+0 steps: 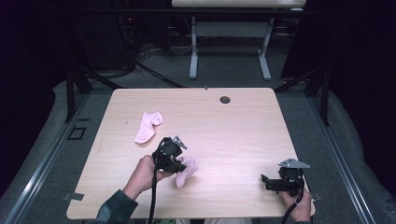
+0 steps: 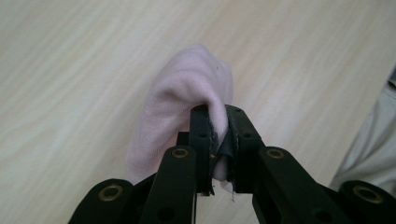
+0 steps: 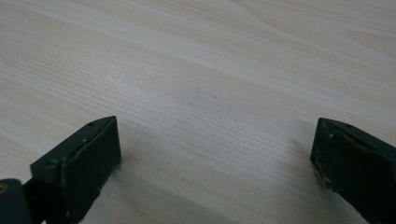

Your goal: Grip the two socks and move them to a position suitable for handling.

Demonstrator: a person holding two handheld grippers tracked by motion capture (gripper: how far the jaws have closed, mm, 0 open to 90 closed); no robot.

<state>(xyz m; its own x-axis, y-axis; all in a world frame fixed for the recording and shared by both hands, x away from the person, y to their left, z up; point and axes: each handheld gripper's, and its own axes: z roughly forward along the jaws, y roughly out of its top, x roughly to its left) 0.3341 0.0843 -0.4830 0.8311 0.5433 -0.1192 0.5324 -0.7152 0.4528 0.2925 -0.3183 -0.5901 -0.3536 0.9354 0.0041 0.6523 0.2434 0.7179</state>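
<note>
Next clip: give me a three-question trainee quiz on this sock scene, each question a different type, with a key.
1. True or false: the left gripper is shut on a pale pink fabric sock.
2. How do the jaws of the right gripper stand? A) shut on a sock B) open, with bare table between them C) shut on nothing
3. Fill in: the second pale pink sock lies flat on the light wooden table, toward the far ____ part of it in the high view.

Key: 1 true; 2 B; 3 left.
</note>
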